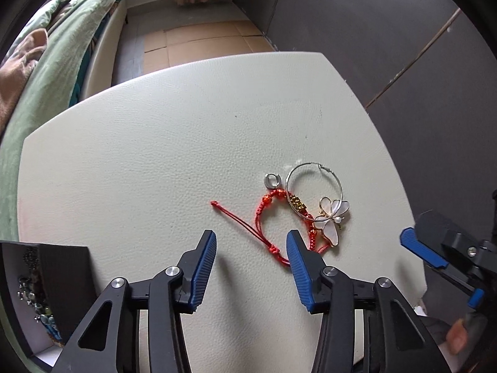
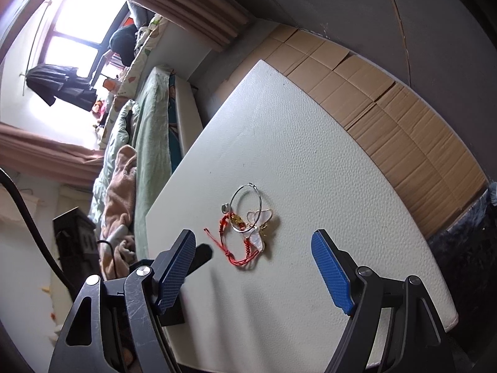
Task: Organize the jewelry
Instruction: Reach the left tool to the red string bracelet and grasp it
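Presently on the white desk (image 1: 139,155): red cord bracelet (image 1: 267,217) with gold beads, large silver hoop (image 1: 313,189), small silver ring (image 1: 271,180), and pearly butterfly ornament (image 1: 330,220), heaped together and overlapping. Black jewelry box (image 1: 46,295) at the desk's near left edge, beaded pieces inside. Left hand-held gripper (image 1: 251,242): jaws spread, over the bracelet's cord, nothing pinched. Right hand-held gripper (image 2: 254,242): spread wide, empty, near the heap. No legible writing or brand marks on any item.

Your white table (image 1: 139,143): red cord bracelet (image 1: 264,217), hoop earring (image 1: 313,189), butterfly brooch (image 1: 330,220), small ring (image 1: 272,181) tangled together; black box (image 1: 62,279) at edge.
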Demonstrator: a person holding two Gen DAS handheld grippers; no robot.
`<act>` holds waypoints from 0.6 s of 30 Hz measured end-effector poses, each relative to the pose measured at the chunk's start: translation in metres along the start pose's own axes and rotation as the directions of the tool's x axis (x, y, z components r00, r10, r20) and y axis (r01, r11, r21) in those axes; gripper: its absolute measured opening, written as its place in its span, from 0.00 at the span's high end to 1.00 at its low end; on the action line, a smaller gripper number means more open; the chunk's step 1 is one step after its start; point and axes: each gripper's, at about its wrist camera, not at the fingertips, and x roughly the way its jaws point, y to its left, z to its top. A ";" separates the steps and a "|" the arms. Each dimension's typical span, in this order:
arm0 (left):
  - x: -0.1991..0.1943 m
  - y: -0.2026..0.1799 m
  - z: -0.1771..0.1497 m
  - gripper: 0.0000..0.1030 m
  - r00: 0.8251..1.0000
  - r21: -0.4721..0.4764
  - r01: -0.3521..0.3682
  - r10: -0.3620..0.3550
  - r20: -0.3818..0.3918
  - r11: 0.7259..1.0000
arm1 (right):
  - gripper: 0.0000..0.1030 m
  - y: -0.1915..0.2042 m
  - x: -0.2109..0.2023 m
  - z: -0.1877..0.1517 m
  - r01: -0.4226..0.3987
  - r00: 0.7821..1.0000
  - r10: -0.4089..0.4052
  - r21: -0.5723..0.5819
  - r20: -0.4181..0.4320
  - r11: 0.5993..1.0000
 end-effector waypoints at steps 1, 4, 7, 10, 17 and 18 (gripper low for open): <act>0.002 -0.004 -0.001 0.53 1.000 0.012 -0.015 0.015 -0.001 1.000 | 0.24 -0.001 -0.001 0.000 -0.002 1.000 0.002 0.002 0.001 1.000; 0.006 -0.017 -0.006 0.56 0.993 0.080 -0.118 0.116 0.026 0.990 | 0.24 -0.003 -0.003 0.000 -0.007 1.000 0.007 0.013 0.005 1.000; 0.006 -0.021 -0.012 0.62 0.989 0.110 -0.144 0.139 0.059 0.983 | 0.24 -0.008 -0.004 0.001 -0.014 1.000 0.014 0.035 0.009 0.999; 0.005 -0.019 -0.013 0.95 0.988 0.126 -0.147 0.141 0.059 0.981 | 0.24 -0.012 -0.003 0.003 -0.013 1.000 0.012 0.051 0.004 0.999; -0.010 0.009 -0.013 0.95 0.996 0.055 -0.057 0.053 0.069 0.997 | 0.24 -0.009 0.001 0.002 0.003 1.000 -0.003 0.036 -0.005 0.999; -0.015 0.009 -0.010 0.95 0.996 0.048 -0.049 0.045 0.076 0.998 | 0.24 -0.009 0.002 0.003 0.007 1.000 -0.007 0.035 -0.007 0.999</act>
